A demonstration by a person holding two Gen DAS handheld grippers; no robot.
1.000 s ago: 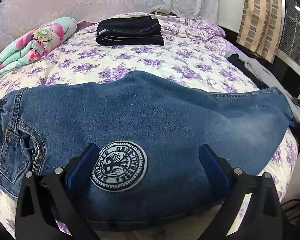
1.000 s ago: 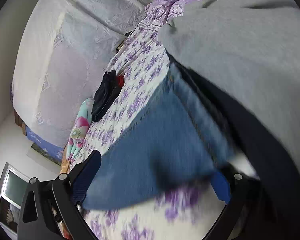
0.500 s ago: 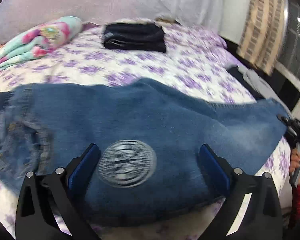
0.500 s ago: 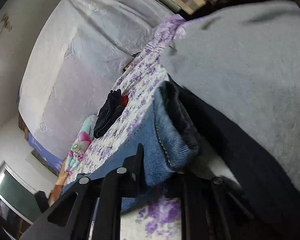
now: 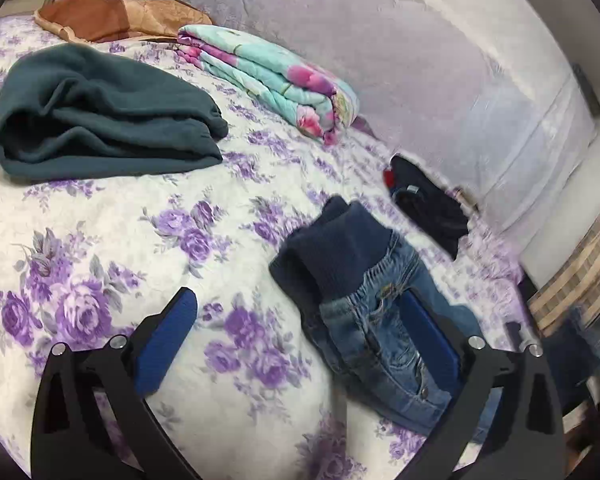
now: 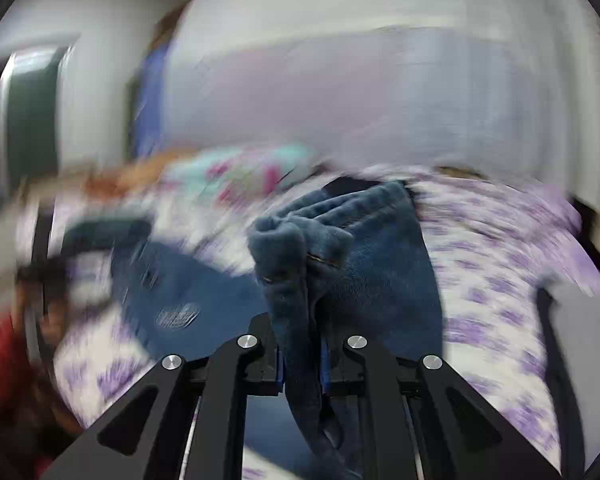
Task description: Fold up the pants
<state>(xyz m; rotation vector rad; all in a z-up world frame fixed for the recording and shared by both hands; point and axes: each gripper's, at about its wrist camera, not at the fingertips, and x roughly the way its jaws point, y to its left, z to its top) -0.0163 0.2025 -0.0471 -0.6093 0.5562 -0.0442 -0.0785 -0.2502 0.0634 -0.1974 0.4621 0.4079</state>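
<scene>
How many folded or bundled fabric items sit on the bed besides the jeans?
3: a dark green garment at the left, a floral quilt behind it by the wall, and a black pile farther right. More may lie out of view.

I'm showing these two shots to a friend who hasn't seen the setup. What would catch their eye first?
Probably the blue jeans: in the right wrist view a bunched fold of denim is pinched in the right tongs, dead centre and lifted off the purple-flowered bedspread. In the left wrist view the left tongs gape open above the jeans' dark ribbed waistband. Behind lie a dark teal garment and a folded floral quilt.
</scene>
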